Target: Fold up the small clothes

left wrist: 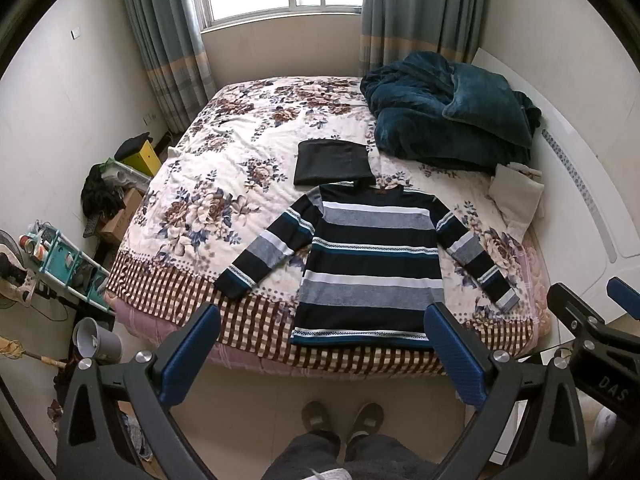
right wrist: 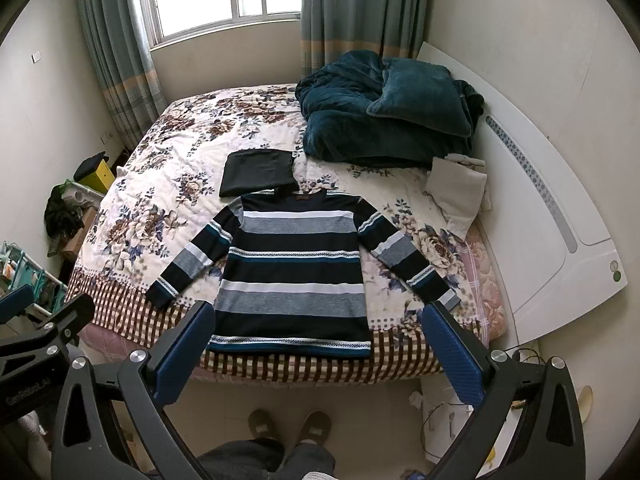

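Note:
A striped long-sleeved sweater [left wrist: 370, 264] in navy, grey, white and teal lies flat on the floral bed [left wrist: 224, 168], sleeves spread, hem near the front edge. It also shows in the right wrist view [right wrist: 294, 270]. A folded black garment [left wrist: 332, 163] lies just behind its collar, also seen from the right [right wrist: 258, 174]. My left gripper [left wrist: 322, 356] is open and empty, held above the floor before the bed's front edge. My right gripper [right wrist: 316, 354] is open and empty, likewise short of the hem.
A teal blanket pile [left wrist: 448, 116] lies at the bed's back right, with a beige folded cloth [left wrist: 518, 196] beside the white headboard [right wrist: 552, 208]. A shelf, boxes and bucket [left wrist: 98, 340] crowd the floor at left. My slippered feet [left wrist: 344, 420] stand below.

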The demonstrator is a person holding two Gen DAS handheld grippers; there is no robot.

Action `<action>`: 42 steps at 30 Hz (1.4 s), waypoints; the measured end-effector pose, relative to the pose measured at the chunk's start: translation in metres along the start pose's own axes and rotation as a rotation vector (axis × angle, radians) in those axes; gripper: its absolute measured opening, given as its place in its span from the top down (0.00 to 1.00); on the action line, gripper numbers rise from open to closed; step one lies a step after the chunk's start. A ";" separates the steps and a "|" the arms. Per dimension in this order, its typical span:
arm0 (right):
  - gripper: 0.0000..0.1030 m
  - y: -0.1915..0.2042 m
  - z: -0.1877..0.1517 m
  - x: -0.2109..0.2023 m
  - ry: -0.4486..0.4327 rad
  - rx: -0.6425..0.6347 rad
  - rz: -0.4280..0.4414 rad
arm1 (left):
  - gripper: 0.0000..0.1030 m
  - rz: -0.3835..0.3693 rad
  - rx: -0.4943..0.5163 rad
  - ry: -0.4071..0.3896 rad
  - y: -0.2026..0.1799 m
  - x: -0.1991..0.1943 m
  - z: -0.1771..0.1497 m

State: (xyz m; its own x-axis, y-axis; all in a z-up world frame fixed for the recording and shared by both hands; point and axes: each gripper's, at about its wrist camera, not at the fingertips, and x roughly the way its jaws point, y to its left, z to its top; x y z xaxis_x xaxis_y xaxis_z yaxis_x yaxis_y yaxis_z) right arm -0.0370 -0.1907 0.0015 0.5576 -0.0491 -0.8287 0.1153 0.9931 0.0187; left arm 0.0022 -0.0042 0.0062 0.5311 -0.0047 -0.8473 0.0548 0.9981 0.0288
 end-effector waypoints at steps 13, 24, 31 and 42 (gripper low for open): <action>0.00 0.003 0.004 -0.004 0.001 -0.002 0.003 | 0.00 -0.002 -0.002 -0.001 -0.004 0.002 0.001; 0.00 0.006 0.010 -0.009 0.001 0.001 0.008 | 0.00 -0.005 -0.004 -0.005 -0.002 0.001 0.000; 0.00 0.005 0.016 -0.013 -0.003 0.001 0.006 | 0.00 -0.004 0.000 -0.010 -0.008 0.000 0.006; 0.00 0.004 0.018 -0.011 -0.006 0.002 0.010 | 0.00 -0.014 -0.014 -0.033 -0.013 -0.017 0.012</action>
State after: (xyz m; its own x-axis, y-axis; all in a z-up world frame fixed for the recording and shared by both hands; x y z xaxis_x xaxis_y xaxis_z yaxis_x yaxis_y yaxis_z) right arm -0.0280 -0.1882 0.0208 0.5634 -0.0398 -0.8252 0.1117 0.9933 0.0284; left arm 0.0023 -0.0174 0.0265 0.5582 -0.0210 -0.8294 0.0510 0.9987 0.0090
